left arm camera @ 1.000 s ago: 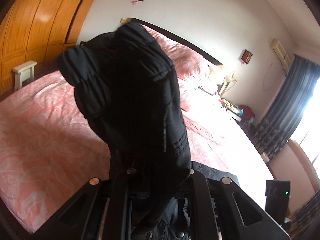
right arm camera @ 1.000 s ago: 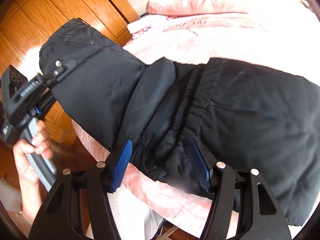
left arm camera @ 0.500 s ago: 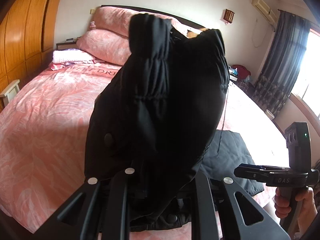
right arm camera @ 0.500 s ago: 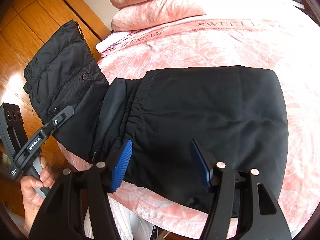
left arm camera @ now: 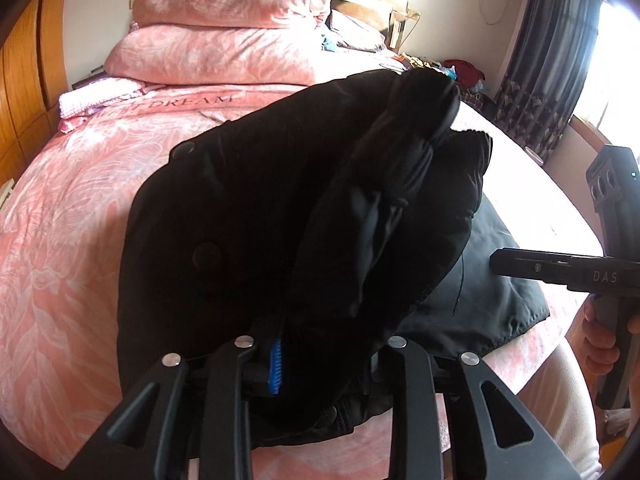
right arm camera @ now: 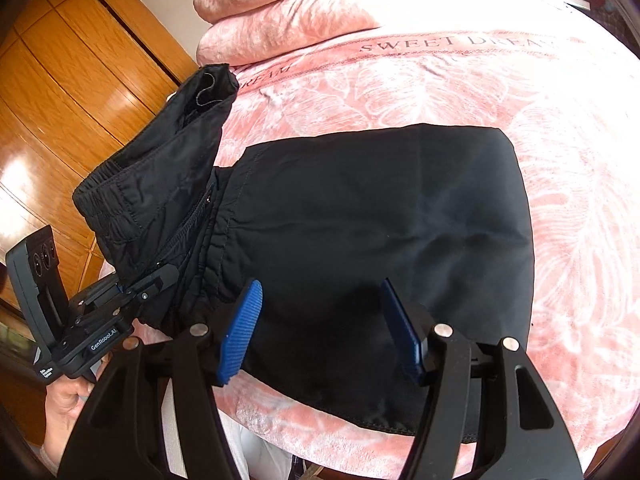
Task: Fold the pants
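As left gripper (left arm camera: pixel 320 360) loosens, pants (right arm camera: pixel 360 216) (waistband) seemingly draped.

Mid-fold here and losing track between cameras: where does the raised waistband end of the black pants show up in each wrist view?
Left wrist: the raised waistband end fills the centre, bunched above the left gripper, whose jaws have just been opening, cloth between them.
Right wrist: it stands up at the left edge, above the left gripper.
Shared landmark: the stacked pink pillows at the head of the bed.
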A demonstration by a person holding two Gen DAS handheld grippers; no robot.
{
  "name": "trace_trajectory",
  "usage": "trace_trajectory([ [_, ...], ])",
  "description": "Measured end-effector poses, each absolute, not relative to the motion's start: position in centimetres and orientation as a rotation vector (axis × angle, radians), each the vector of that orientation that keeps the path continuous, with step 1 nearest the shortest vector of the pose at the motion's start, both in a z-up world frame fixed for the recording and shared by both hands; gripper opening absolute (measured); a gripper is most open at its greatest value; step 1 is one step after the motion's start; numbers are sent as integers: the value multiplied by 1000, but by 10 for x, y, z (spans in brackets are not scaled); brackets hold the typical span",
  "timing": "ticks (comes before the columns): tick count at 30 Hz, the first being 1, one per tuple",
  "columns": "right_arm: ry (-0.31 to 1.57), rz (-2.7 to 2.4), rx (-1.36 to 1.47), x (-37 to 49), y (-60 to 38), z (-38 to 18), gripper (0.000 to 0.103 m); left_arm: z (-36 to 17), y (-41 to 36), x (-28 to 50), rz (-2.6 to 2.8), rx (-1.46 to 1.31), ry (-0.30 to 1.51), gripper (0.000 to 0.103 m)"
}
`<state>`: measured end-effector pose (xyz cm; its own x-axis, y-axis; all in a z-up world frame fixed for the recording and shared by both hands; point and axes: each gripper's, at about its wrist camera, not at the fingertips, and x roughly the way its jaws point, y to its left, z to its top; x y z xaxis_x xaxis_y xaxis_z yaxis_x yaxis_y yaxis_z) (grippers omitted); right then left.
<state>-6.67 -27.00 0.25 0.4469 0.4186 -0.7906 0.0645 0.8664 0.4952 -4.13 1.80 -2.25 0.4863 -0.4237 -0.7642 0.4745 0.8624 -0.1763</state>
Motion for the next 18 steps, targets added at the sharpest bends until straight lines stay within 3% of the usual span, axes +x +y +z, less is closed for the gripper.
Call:
trace_trajectory([
  [2,1109,225,502,-67,-271,-2,62,-28,10,-43,-585,51,946,46],
  [4,1115,221,511,-65,-272,-6,62,-28,5,-48,-605,96,952,48],
  [6,1120,223,511,-65,-272,-10,62,-29,1,-53,-612,136,956,56],
  [11,1127,234,514,-64,-273,-11,64,-14,18,-65,-680,-22,963,60],
  [14,1126,234,530,-65,-274,-11,65,-3,36,-63,-648,-125,919,69],
  [18,1133,229,511,-64,-270,-14,67,-17,43,-49,-553,-100,939,70],
])
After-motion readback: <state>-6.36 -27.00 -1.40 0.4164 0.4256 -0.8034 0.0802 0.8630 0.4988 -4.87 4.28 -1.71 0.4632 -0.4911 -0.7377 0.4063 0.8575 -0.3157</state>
